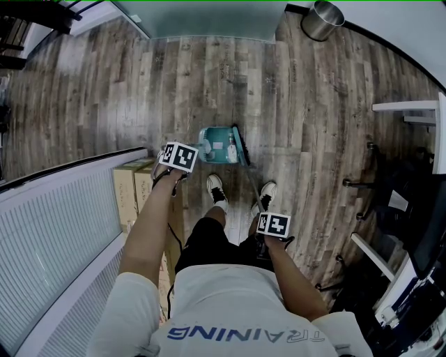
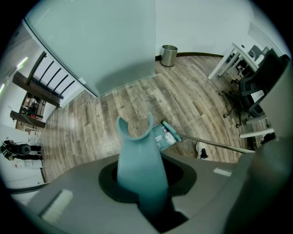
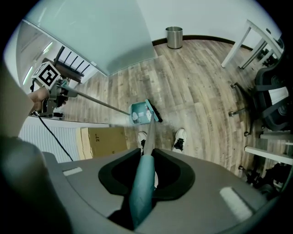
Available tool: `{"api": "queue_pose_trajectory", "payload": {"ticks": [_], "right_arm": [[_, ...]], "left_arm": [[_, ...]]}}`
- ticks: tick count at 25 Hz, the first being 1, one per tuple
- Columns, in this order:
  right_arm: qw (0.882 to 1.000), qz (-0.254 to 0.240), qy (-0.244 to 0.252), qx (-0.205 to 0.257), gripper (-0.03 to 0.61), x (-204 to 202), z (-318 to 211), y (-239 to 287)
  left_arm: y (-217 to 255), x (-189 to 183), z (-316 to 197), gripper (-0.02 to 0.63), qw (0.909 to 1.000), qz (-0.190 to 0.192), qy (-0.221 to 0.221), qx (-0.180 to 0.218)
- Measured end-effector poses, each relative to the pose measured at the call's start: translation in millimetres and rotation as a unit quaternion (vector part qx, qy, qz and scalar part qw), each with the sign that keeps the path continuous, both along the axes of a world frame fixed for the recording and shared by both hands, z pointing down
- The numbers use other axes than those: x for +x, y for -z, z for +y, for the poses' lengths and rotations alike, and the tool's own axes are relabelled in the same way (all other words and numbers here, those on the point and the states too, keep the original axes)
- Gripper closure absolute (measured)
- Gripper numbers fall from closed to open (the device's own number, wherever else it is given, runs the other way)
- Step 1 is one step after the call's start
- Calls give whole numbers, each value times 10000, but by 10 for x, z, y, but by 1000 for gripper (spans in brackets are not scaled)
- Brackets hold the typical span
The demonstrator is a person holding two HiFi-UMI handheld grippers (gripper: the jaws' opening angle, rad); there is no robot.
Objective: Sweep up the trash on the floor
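Note:
A teal dustpan rests on the wood floor ahead of my feet, with white scraps of trash inside it. The dark-bristled broom head lies against its right side. My left gripper points down and is shut on the dustpan's long teal handle. My right gripper is shut on the broom's teal grip, and its metal pole runs down to the broom head beside the dustpan. In the left gripper view the dustpan lies far below.
My white shoes stand just behind the dustpan. Cardboard boxes and a white ribbed panel are at my left. A steel bin stands by the far wall. An office chair and a white desk are on the right.

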State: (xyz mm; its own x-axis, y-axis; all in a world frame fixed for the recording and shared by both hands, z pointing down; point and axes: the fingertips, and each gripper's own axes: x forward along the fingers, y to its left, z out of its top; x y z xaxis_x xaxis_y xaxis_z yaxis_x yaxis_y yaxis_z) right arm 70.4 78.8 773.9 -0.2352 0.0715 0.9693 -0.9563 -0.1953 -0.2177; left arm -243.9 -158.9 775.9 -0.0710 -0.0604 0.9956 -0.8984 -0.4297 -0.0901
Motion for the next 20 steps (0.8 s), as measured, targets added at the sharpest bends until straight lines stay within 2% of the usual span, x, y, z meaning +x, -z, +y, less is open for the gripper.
{"api": "queue_pose_trajectory", "payload": {"ticks": [4,7,16,20], "right_arm": [[9982,-431,-401,-96,471,-229,-18,-13],[9965,-549,-615,-138,471,-288,-47,-11],[9903,-1012,-919,-267,471,-440,-108,95],[9904,-1117,-780,-250,471,-485,-147,131]], "left_arm": [[1,22,15,512,10000,-12,-6,3],[-4,28,23,512,10000,-6,-10,19],[-4,23,21,512,10000,12,-10,30],[3,7,25,512,10000,7,-3,25]]}}
